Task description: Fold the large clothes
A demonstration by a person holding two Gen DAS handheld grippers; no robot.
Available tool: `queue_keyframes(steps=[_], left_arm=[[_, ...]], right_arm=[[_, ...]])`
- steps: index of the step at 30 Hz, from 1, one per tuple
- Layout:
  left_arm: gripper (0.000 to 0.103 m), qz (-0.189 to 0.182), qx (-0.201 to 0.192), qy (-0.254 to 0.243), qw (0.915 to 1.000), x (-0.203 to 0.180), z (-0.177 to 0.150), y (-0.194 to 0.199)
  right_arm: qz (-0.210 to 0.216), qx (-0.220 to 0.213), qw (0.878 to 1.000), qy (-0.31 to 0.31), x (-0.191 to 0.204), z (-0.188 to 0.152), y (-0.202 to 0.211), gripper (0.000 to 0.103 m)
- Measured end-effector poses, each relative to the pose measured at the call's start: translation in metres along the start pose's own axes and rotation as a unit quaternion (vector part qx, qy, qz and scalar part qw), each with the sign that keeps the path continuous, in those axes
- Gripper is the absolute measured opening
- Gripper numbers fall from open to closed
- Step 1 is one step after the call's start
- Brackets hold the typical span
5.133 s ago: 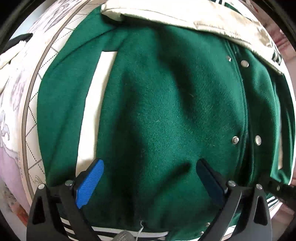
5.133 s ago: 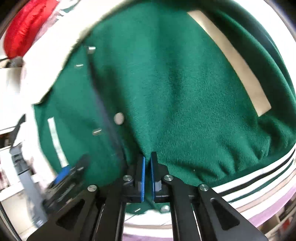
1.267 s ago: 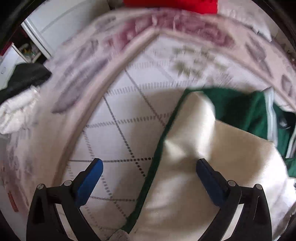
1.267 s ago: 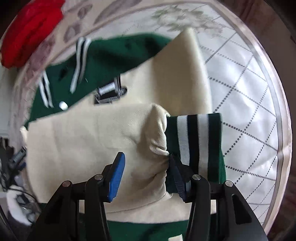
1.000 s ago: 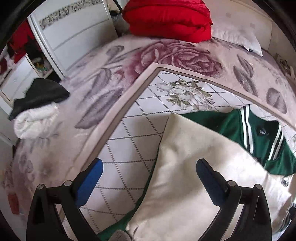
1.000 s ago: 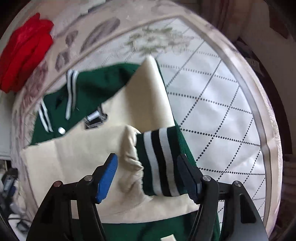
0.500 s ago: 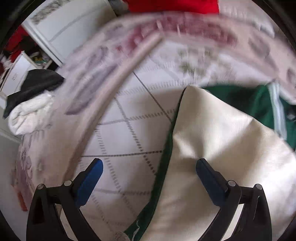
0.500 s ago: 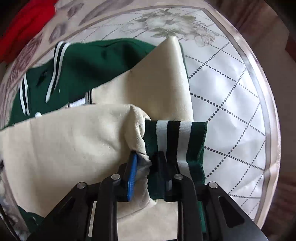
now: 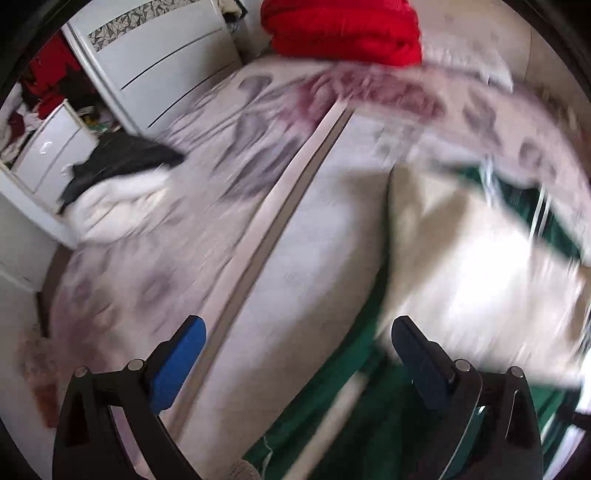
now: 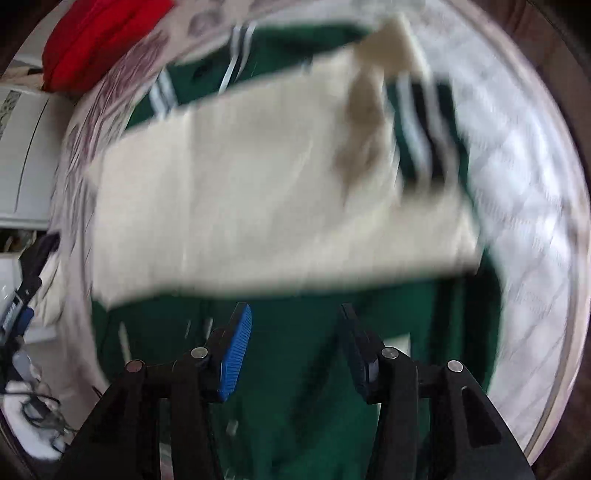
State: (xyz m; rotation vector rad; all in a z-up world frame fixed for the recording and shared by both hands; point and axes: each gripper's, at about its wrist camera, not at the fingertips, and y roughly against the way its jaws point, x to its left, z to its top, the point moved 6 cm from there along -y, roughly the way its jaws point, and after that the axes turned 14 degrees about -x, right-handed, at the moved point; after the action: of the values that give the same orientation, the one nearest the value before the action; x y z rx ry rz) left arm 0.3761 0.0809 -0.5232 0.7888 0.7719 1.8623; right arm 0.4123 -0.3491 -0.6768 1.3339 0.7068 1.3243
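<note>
You have one jacket (image 10: 295,369) on the bed (image 9: 280,266), green in the body with two cream sleeves; one sleeve (image 10: 258,199) lies folded across the chest just ahead of your right claw (image 10: 295,343), its striped cuff (image 10: 424,136) ahead and to the right of that claw; the other sleeve (image 10: 391,48) shows only as a cream tip beyond the cuff. Your right claw is spread, with nothing between its fingers, hovering over the green body. Your left claw (image 9: 295,358) is spread wide and empty too; the jacket's green edge (image 9: 354,350) runs up between its fingers, cream sleeve ahead to its right, bare bedspread ahead to its left. Far ahead sits one red quilt (image 9: 340,29); off to the left, one dark-and-white heap of clothes (image 9: 114,184) near the bed's edge. Both views are blurred.
</note>
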Motion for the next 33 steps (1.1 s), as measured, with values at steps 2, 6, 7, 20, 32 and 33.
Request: queue_keyframes(steps=[2, 6, 7, 20, 32, 33], left_arm=[[0.103, 0.013, 0.042, -0.014, 0.9989, 0.018, -0.042, 0.000], [0.103, 0.038, 0.117, -0.037, 0.9917, 0.033, -0.122, -0.032], [0.103, 0.045, 0.129, -0.044, 0.9896, 0.035, -0.137, -0.044], [0.103, -0.005, 0.059, -0.027, 0.9979, 0.032, -0.090, -0.043], [0.103, 0.046, 0.034, -0.076, 0.9955, 0.013, -0.009, -0.151], [0.103, 0.071, 0.033, -0.072, 0.9943, 0.024, -0.007, -0.155]], right_arm=[[0.009, 0.031, 0.999, -0.002, 0.008, -0.041, 0.002, 0.051], [-0.001, 0.080, 0.997, -0.011, 0.011, -0.113, -0.002, 0.051], [-0.006, 0.089, 0.996, -0.017, 0.009, -0.128, -0.003, 0.051], [-0.057, 0.096, 0.993, -0.044, -0.005, -0.212, -0.012, 0.051], [-0.061, 0.028, 0.997, -0.043, 0.034, -0.137, -0.041, 0.051], [-0.061, 0.027, 0.997, -0.045, 0.034, -0.135, -0.043, 0.051]])
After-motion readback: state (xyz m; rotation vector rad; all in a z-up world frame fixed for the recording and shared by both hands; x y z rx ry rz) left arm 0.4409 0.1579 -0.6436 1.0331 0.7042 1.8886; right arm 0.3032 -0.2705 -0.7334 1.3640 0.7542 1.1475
